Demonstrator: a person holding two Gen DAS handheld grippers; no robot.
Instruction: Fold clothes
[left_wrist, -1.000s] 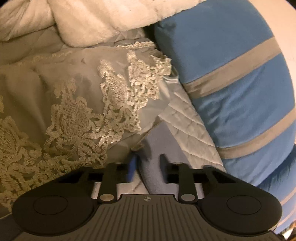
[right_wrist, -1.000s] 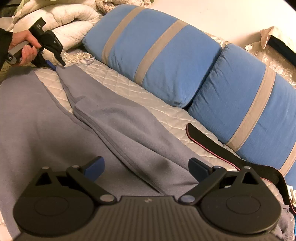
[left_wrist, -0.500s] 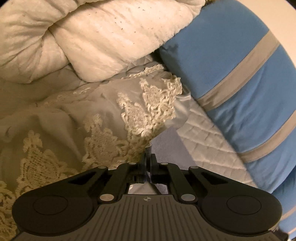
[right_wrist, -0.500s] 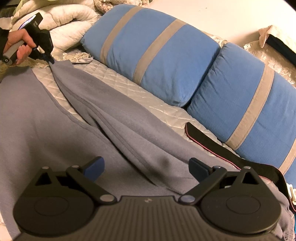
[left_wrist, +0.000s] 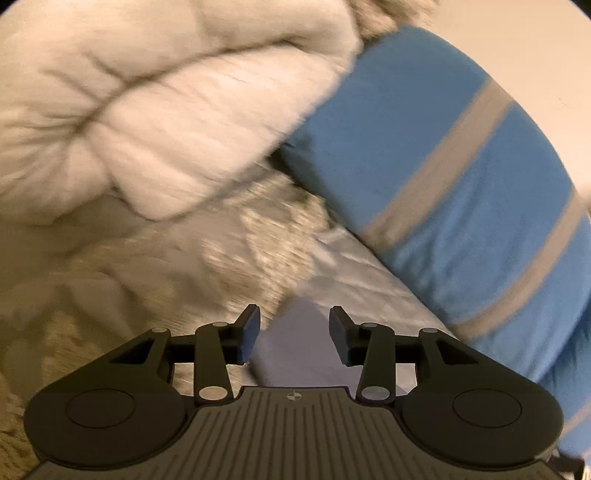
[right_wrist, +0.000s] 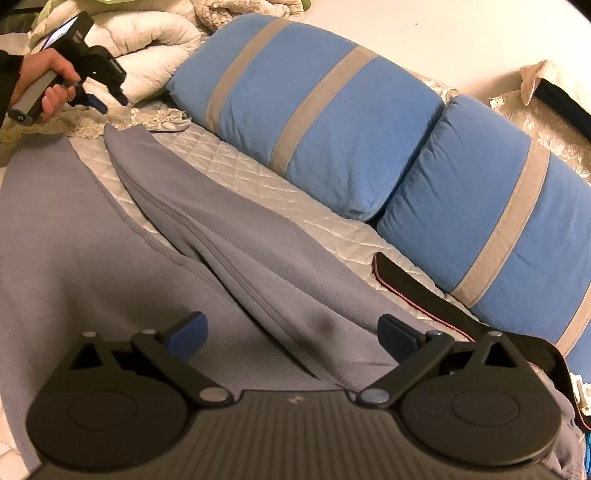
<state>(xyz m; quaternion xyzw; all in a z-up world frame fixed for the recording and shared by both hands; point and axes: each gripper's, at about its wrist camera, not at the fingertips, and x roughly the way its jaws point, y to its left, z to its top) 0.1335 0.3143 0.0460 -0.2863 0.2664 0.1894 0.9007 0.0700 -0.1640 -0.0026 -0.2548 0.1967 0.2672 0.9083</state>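
Note:
A grey-blue garment (right_wrist: 92, 240) lies spread on the quilted bed, one long sleeve (right_wrist: 236, 236) stretched toward the far left. In the right wrist view, a hand holds my left gripper (right_wrist: 110, 101) just above the sleeve's far end, apart from the cloth. In the left wrist view, the left gripper (left_wrist: 294, 328) has its jaws opening, and the sleeve tip (left_wrist: 295, 339) lies below between them, untouched by the pads. My right gripper (right_wrist: 291, 336) hovers open over the garment's body, gripping nothing.
Two blue pillows with grey stripes (right_wrist: 325, 110) (right_wrist: 498, 206) line the bed's far side. A white duvet (left_wrist: 147, 122) and lace-trimmed bedding (left_wrist: 184, 266) pile up at the left end. A black strap (right_wrist: 424, 295) lies by the right pillow.
The left gripper shut on the sleeve tip, pulled it straight toward the far left, then opened, let it go and rose. The right gripper stayed still.

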